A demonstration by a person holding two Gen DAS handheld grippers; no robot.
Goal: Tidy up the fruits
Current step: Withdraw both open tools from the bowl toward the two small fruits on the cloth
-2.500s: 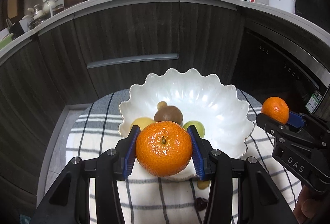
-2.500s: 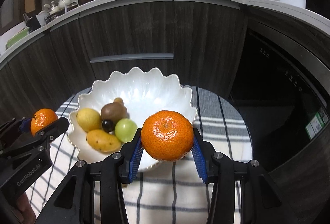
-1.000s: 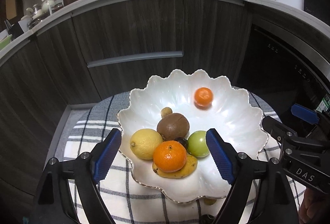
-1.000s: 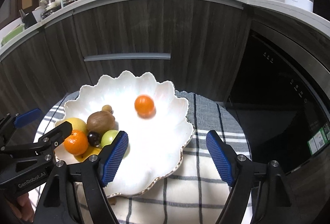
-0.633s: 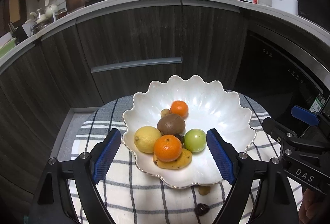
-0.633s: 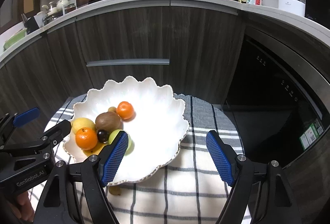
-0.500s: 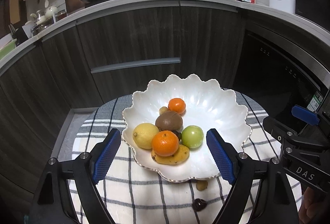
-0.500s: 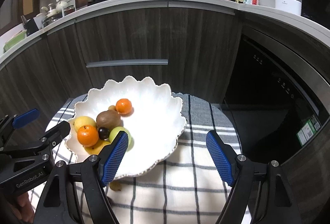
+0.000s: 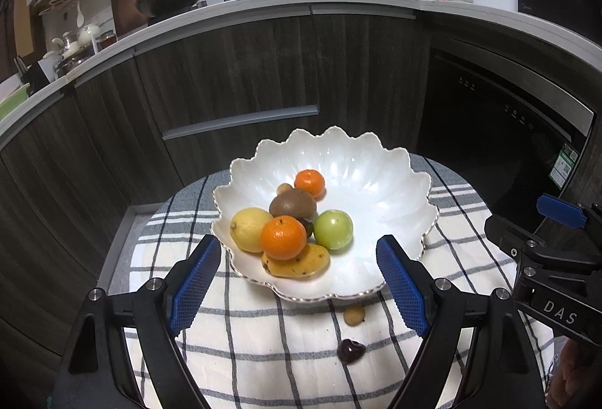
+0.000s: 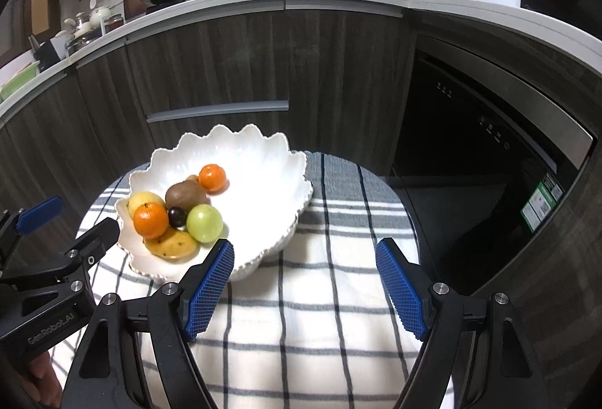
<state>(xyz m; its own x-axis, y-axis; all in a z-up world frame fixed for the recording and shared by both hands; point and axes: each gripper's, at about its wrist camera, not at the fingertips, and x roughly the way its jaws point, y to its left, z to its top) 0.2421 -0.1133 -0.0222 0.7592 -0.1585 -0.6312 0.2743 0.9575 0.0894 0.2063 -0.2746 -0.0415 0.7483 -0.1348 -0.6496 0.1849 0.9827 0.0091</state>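
Observation:
A white scalloped bowl (image 9: 383,183) (image 10: 263,190) sits on a round table with a checked cloth (image 9: 244,333). In it lie two oranges (image 9: 283,237) (image 9: 309,182), a lemon (image 9: 248,228), a kiwi (image 9: 292,204), a green fruit (image 9: 333,229), a mango (image 9: 301,263) and a dark grape (image 10: 177,216). My left gripper (image 9: 297,283) is open and empty, just in front of the bowl. My right gripper (image 10: 303,286) is open and empty, in front and right of the bowl.
Two small fruits, one tan (image 9: 353,315) and one dark (image 9: 350,350), lie on the cloth in front of the bowl. Dark cabinets (image 9: 233,70) and a dishwasher (image 9: 500,130) stand behind the table. The worktop above holds pans and bottles.
Both grippers opened and dropped their oranges into the bowl. The right one's orange rolled to the kiwi. Both grippers then pulled back from the bowl.

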